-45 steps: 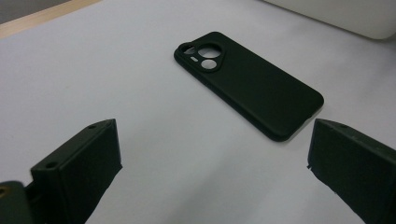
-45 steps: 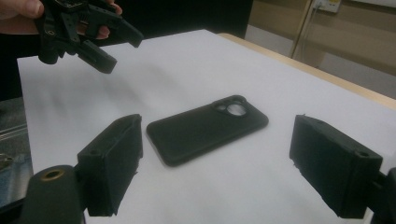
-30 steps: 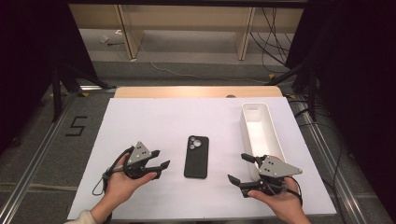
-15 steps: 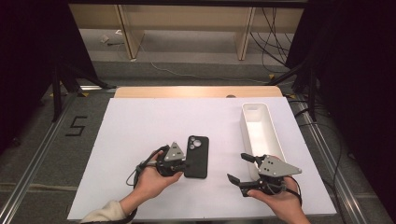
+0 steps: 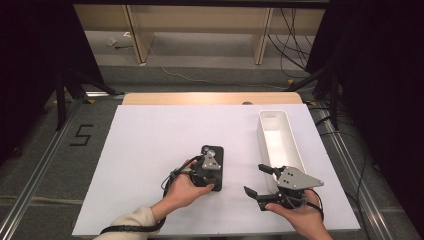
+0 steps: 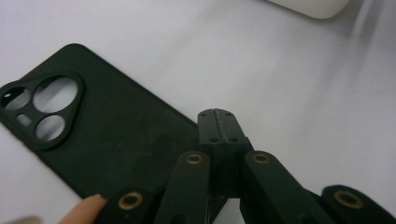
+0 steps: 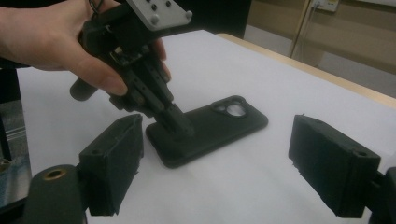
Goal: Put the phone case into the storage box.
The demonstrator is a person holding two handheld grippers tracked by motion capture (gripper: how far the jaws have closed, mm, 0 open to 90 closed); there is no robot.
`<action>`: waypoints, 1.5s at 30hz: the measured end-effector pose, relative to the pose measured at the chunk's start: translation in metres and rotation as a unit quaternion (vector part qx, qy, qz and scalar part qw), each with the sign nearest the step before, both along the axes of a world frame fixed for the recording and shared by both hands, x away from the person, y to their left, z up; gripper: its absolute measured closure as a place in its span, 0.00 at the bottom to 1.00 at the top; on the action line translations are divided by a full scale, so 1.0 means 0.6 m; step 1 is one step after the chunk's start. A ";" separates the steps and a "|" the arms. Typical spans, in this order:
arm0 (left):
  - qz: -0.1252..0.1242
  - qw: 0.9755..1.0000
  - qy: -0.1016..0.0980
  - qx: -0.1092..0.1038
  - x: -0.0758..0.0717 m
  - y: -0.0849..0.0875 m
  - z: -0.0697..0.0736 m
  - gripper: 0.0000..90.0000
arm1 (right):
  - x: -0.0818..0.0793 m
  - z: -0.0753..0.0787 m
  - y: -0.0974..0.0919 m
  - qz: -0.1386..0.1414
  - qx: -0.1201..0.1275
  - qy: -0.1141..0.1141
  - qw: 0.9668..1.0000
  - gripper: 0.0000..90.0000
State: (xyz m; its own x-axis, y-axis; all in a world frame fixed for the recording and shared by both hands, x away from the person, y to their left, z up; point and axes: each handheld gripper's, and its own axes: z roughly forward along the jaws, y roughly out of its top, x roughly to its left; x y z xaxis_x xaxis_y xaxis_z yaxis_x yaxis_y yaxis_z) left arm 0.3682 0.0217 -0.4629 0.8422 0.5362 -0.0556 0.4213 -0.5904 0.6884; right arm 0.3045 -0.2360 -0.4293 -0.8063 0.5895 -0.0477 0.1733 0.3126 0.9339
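Note:
A black phone case (image 5: pixel 218 155) lies back up, camera cutouts at its far end, in the middle of the white table sheet (image 5: pixel 150 150). My left gripper (image 5: pixel 215 183) is shut, jaws pressed together with nothing between them. Its tips rest on the case's near right edge (image 6: pixel 140 140), as the left gripper view (image 6: pixel 217 125) and the right gripper view (image 7: pixel 180 127) show. My right gripper (image 5: pixel 253 179) stands open to the right of the case, held above the sheet. Its wide-apart jaws (image 7: pixel 219 158) frame the case (image 7: pixel 219 122) without touching it.
A long white tray (image 5: pixel 261 135) lies at the right of the sheet, just beyond my right gripper; its corner (image 6: pixel 308 4) shows in the left gripper view. A wooden strip (image 5: pixel 210 98) edges the table's far side.
My left hand has moved right from the sheet's left part to the phone case, and its jaws have come together. The right gripper has kept still.

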 end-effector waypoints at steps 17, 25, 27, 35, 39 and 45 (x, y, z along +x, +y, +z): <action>-0.011 1.000 0.007 0.026 0.007 -0.042 -0.028 1.00 | -0.001 -0.001 -0.001 -0.001 0.002 0.003 1.000 0.22; -0.010 0.999 0.007 0.040 0.008 -0.042 -0.028 1.00 | 0.000 -0.002 -0.002 0.000 0.003 0.002 1.000 0.22; -0.010 0.999 0.008 0.043 0.007 -0.042 -0.027 1.00 | 0.000 -0.002 -0.001 0.000 0.003 0.004 1.000 0.22; -0.006 0.998 0.019 0.059 0.006 -0.026 -0.023 1.00 | 0.000 -0.002 -0.001 0.000 0.003 0.003 1.000 0.22; -0.001 0.998 0.024 0.064 0.005 -0.014 -0.023 1.00 | -0.001 -0.003 -0.001 0.000 0.004 0.004 1.000 0.22; 0.007 0.997 0.033 0.069 0.007 0.003 -0.022 1.00 | 0.000 -0.003 -0.001 0.000 0.003 0.004 1.000 0.22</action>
